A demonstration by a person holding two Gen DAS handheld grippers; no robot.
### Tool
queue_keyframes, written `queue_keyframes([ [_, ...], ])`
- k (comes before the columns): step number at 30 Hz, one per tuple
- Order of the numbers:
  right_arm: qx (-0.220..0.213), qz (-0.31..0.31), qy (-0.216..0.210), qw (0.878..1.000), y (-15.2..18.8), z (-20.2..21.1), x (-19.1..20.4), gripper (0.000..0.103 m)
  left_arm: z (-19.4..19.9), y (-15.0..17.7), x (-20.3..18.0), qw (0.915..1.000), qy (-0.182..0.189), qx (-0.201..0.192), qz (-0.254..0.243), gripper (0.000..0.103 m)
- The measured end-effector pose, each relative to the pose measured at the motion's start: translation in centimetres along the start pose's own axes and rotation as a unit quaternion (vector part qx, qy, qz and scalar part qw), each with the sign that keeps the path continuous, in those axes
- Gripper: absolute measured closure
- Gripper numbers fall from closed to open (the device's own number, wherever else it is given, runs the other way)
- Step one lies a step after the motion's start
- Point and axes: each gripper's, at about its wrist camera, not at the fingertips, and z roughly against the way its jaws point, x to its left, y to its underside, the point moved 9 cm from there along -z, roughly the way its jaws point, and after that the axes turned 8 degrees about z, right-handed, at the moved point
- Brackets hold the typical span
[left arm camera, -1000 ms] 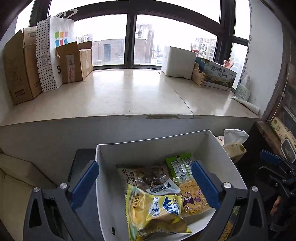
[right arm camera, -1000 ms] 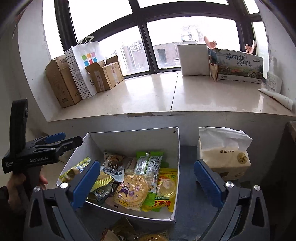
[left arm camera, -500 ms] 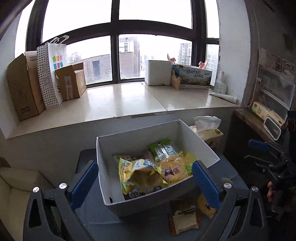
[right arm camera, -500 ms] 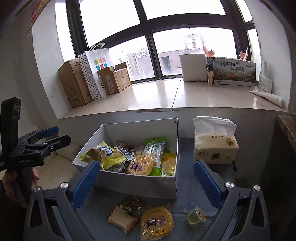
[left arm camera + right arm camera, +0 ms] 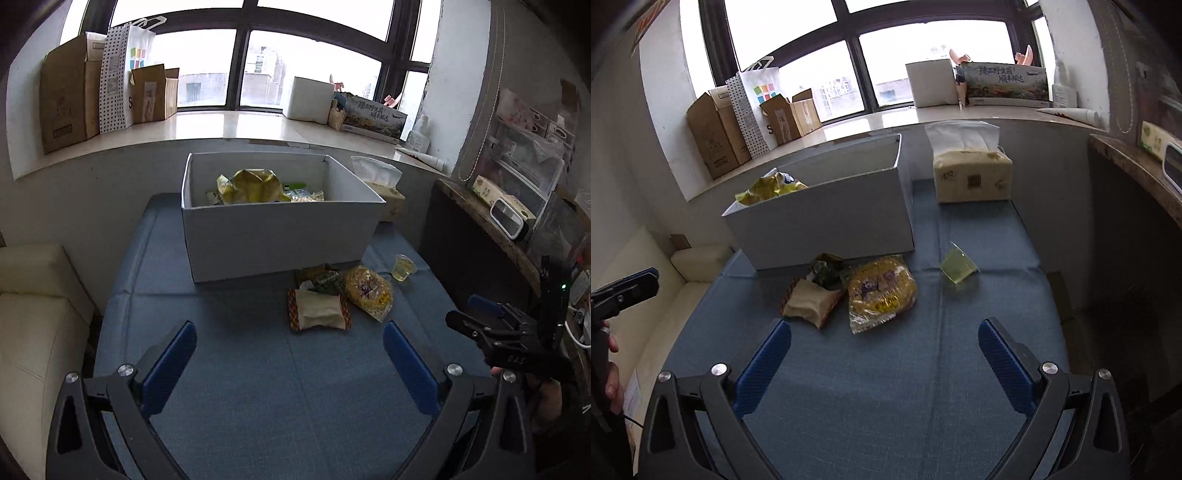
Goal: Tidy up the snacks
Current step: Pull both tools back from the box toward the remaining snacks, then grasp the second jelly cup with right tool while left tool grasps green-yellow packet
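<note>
In the left wrist view, the left gripper (image 5: 288,362) hangs above the blue cloth-covered table (image 5: 236,369) with its jaws spread wide and nothing between them. Ahead stands the white rectangular cardboard box (image 5: 273,236), and this view looks over its rim onto a crumpled yellow foil snack bag (image 5: 255,186) and other packets inside. Just in front of the box lie a beige cake in a red-edged wrapper (image 5: 319,314), a dark green packet (image 5: 321,277) behind it, a round yellow crisp-noodle bag (image 5: 367,293) touching them on the right, and, apart to the right, a small clear jelly cup (image 5: 403,267) standing upright. The right gripper (image 5: 480,321) shows at the right edge, seen from the side, so its jaws cannot be judged here. In the right wrist view, the right gripper (image 5: 884,354) also hovers over the table (image 5: 886,387), jaws spread and empty. The box (image 5: 827,221) is seen side-on, its contents hidden except the yellow foil bag (image 5: 768,188) poking above the rim. The cake wrapper (image 5: 809,302), dark packet (image 5: 825,271), noodle bag (image 5: 881,291) and jelly cup (image 5: 958,267) lie closer here, the cup looking tilted. A beige tissue pack (image 5: 971,177) stands clearly right of the box. The left gripper (image 5: 628,288) shows at the left edge.
</note>
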Motion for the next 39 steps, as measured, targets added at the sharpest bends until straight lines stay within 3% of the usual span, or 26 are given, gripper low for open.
queue_keyframes([
  [2,0.016,0.001,0.007,1.000,1.5,-0.2,0.0,0.000,0.3,1.2,-0.2,0.9996,0.023,0.011,0.011,0.000],
  [5,0.042,-0.011,0.043,0.998,2.9,-0.6,-1.1,0.000,0.4,2.4,0.1,0.9999,-0.009,0.004,-0.002,0.000],
  [7,0.044,-0.014,0.053,0.998,2.9,-0.6,-1.6,0.000,0.1,2.9,0.3,0.9998,-0.005,0.016,0.011,0.000],
  [14,0.046,-0.005,0.077,0.996,0.9,-1.8,-2.7,0.000,-0.4,3.3,0.3,0.9997,-0.003,0.024,0.009,0.000],
  [20,0.050,0.000,0.078,0.996,-1.6,-4.7,-3.9,0.000,-0.4,3.5,0.3,0.9997,-0.003,0.024,0.007,0.000],
  [26,0.058,0.014,0.107,0.992,-4.0,-8.1,-5.7,0.000,-0.2,3.5,0.2,0.9998,-0.003,0.022,-0.001,0.000],
  [36,0.091,0.016,0.128,0.988,-4.1,-13.0,-7.2,0.000,-0.7,4.1,0.6,0.9993,-0.013,0.033,-0.006,0.000],
  [38,0.101,0.005,0.116,0.988,-3.6,-13.8,-7.4,0.005,-0.7,4.2,0.7,0.9993,-0.014,0.035,-0.006,0.000],
  [39,0.107,0.004,0.114,0.988,-3.3,-14.1,-7.5,0.016,-0.8,4.3,0.8,0.9992,-0.015,0.036,-0.006,0.000],
])
